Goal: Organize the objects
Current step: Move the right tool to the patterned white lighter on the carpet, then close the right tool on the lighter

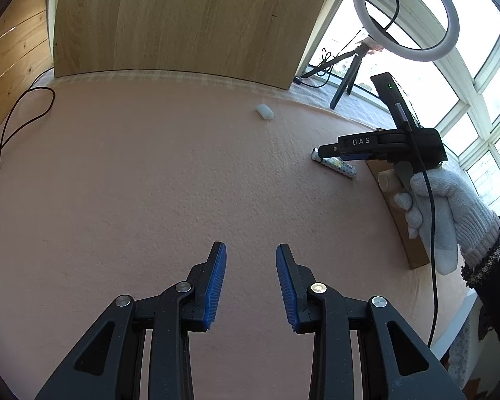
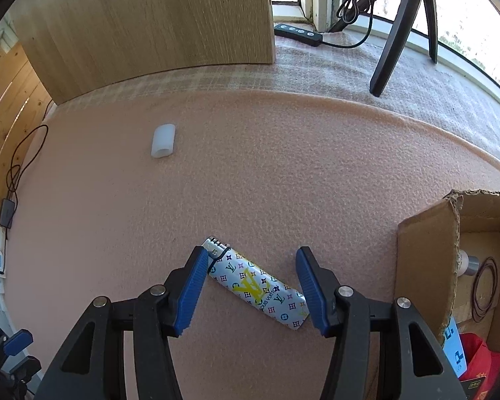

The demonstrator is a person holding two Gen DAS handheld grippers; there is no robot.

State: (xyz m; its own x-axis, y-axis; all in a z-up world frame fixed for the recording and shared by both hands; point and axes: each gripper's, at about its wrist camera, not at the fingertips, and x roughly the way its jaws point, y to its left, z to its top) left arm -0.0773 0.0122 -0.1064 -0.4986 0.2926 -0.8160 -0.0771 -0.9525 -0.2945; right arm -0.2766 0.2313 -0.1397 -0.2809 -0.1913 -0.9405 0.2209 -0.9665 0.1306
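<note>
A patterned silver lighter (image 2: pixel 256 286) lies slantwise on the pink mat (image 2: pixel 250 183), between the spread blue pads of my right gripper (image 2: pixel 250 283), which is open around it without clamping. From the left wrist view, that right gripper (image 1: pixel 320 158) hovers over the lighter (image 1: pixel 336 166), held by a white-gloved hand (image 1: pixel 433 210). My left gripper (image 1: pixel 251 283) is open over bare mat, holding nothing. A small white translucent cap (image 2: pixel 163 140) rests farther back on the mat; the left wrist view also catches this cap (image 1: pixel 265 112).
An open cardboard box (image 2: pixel 426 260) at the right holds a red packet, a blue card, thin bands and a small bottle. A wooden panel (image 2: pixel 150 23) stands behind the mat. A ring light (image 1: pixel 406 13) on a tripod (image 2: pixel 396 30) stands by the window. Cables trail at the left.
</note>
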